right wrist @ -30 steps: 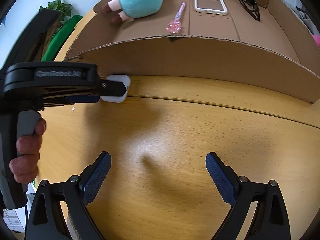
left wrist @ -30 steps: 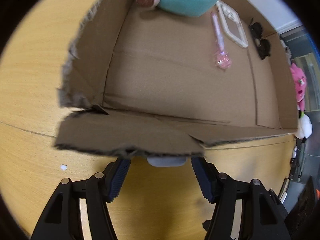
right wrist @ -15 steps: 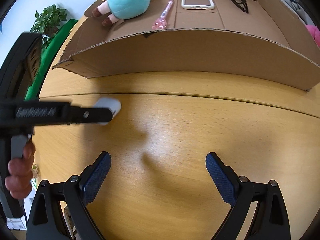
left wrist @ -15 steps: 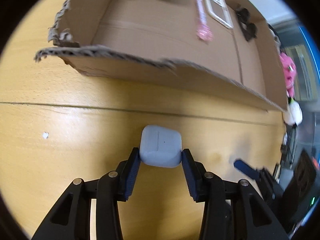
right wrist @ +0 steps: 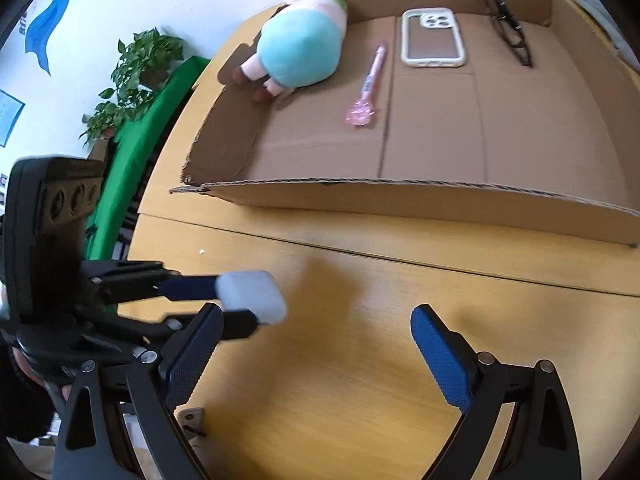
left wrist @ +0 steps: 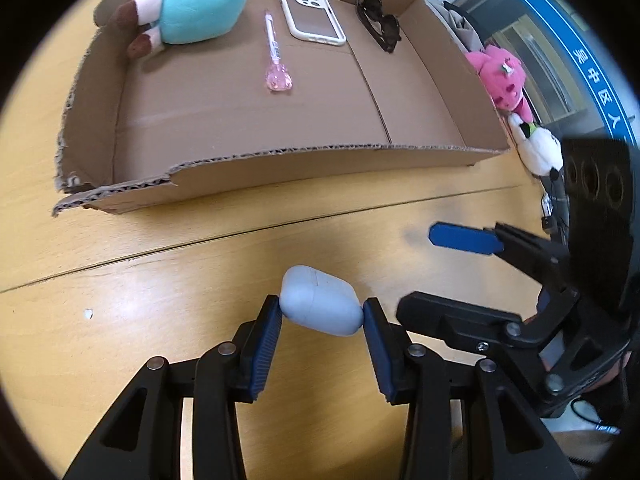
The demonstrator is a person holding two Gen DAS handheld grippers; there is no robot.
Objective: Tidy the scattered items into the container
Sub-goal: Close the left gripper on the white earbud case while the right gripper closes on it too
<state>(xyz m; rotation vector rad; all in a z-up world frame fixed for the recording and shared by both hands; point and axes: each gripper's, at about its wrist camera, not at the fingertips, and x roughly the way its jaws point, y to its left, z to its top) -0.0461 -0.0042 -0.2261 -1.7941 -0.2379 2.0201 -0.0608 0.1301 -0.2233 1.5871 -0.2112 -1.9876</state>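
Observation:
My left gripper (left wrist: 322,314) is shut on a pale blue-white earbud case (left wrist: 320,306) and holds it above the wooden table, in front of the cardboard box (left wrist: 280,168). The case also shows in the right wrist view (right wrist: 252,296), held by the left gripper (right wrist: 224,300). My right gripper (right wrist: 316,348) is open and empty, close to the right of the left one. The box (right wrist: 420,200) holds a teal plush (left wrist: 192,4), a pink pen (left wrist: 274,52), a phone case (left wrist: 310,16) and dark sunglasses (left wrist: 380,24).
A pink plush (left wrist: 502,76) and a white plush (left wrist: 536,148) lie outside the box's right wall. A green cloth (right wrist: 132,168) and a potted plant (right wrist: 132,76) stand beyond the table's left edge. A seam (right wrist: 400,258) crosses the table.
My left gripper has pulled back from the box's front wall and lifted with the earbud case in it. The right gripper has risen and now sits close beside the left.

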